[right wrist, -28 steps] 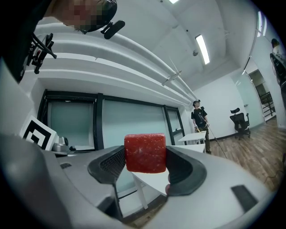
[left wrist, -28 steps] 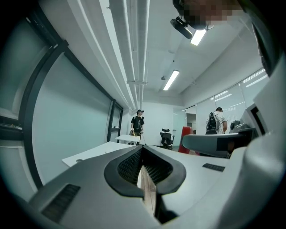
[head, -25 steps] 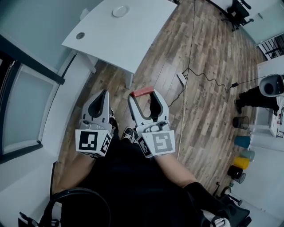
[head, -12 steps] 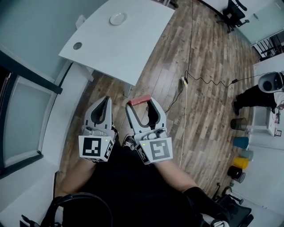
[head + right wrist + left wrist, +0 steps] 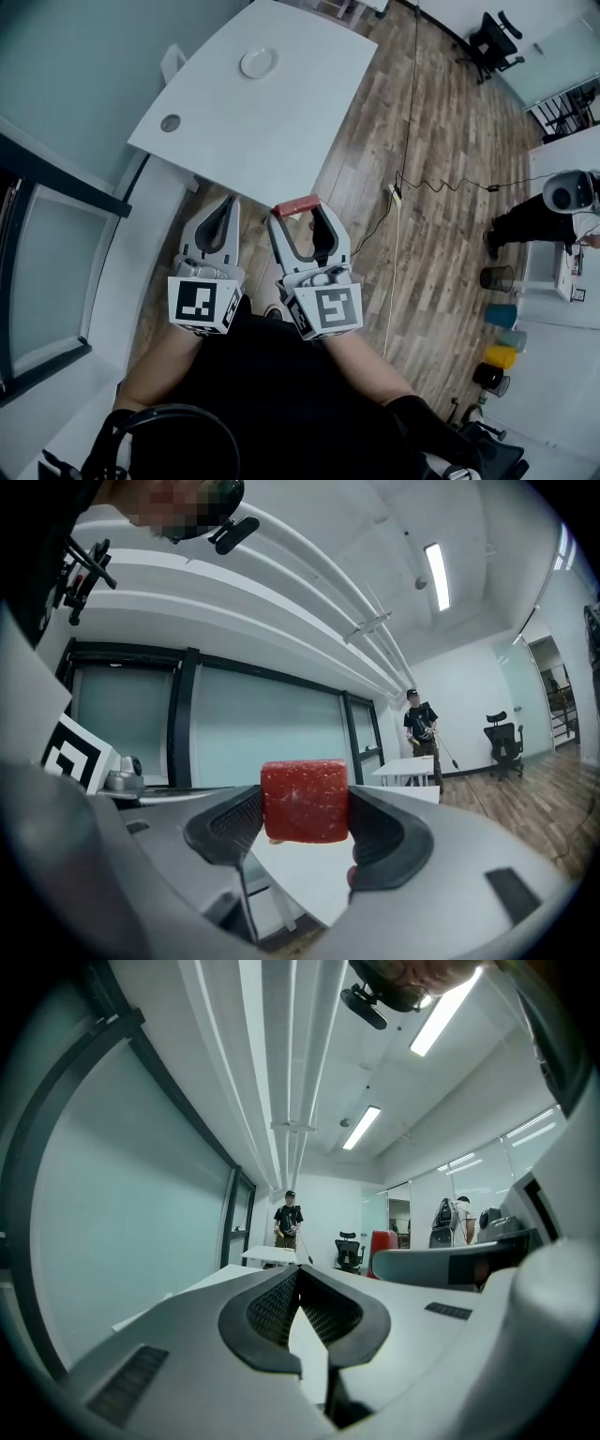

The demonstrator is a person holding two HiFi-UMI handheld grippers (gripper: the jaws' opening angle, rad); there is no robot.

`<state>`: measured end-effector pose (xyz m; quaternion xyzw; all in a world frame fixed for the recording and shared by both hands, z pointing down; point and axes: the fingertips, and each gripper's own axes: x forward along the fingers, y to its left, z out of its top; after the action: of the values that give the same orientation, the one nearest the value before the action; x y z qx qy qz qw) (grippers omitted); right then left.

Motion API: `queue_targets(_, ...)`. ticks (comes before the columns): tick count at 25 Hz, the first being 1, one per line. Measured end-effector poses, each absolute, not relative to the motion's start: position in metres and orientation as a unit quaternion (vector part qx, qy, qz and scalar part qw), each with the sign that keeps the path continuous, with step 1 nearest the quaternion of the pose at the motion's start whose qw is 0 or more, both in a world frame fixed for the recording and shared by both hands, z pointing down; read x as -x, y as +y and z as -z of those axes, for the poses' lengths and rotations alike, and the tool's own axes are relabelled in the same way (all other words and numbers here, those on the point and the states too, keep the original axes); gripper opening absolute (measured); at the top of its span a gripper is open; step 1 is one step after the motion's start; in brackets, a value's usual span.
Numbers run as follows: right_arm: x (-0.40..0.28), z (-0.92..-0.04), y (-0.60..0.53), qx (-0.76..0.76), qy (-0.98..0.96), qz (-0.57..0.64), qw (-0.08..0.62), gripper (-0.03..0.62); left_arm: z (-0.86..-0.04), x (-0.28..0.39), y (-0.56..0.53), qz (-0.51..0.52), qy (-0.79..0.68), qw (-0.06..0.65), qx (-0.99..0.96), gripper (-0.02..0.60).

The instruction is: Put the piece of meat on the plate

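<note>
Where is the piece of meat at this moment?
The piece of meat is pinched at the tips of the right tongs, mid-picture in the head view, beside the left tongs and just short of the near edge of the white table.

Plate (image 5: 257, 63) far back on the table (image 5: 291, 117), ahead of the meat (image 5: 296, 204) between the right gripper's (image 5: 298, 210) fingers (image 5: 335, 239).

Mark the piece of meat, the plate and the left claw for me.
piece of meat (image 5: 304, 801): right gripper view, middle of its red face.
plate (image 5: 257, 63): head view, its bare middle.
left claw (image 5: 224, 199): head view, where its shut tips meet.
</note>
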<state>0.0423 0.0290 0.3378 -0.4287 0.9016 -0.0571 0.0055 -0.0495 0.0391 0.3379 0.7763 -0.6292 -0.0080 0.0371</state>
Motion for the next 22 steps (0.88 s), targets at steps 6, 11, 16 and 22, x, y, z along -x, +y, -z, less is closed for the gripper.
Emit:
queue_targets(6,-0.007,-0.334,-0.003,0.442,0.895,0.057,0.003,0.282,-0.337,0.08,0.007,0.012,-0.622,0.035,-0.782,0.003)
queue_targets(11,0.013,-0.331,-0.014,0.449,0.892,0.055,0.006,0.282,-0.336,0.102,-0.008,0.011,-0.616,0.034,-0.787,0.003)
queue_targets(16,0.02,-0.327,-0.024,0.461,0.886,0.052,0.013,0.282,-0.33,0.115,-0.02,0.011,-0.612,0.024,-0.79,0.003)
queue_targets(22,0.017,-0.326,-0.042,0.466,0.884,0.048,0.014,0.282,-0.326,0.118,-0.037,0.013,-0.615,0.022,-0.788,0.003)
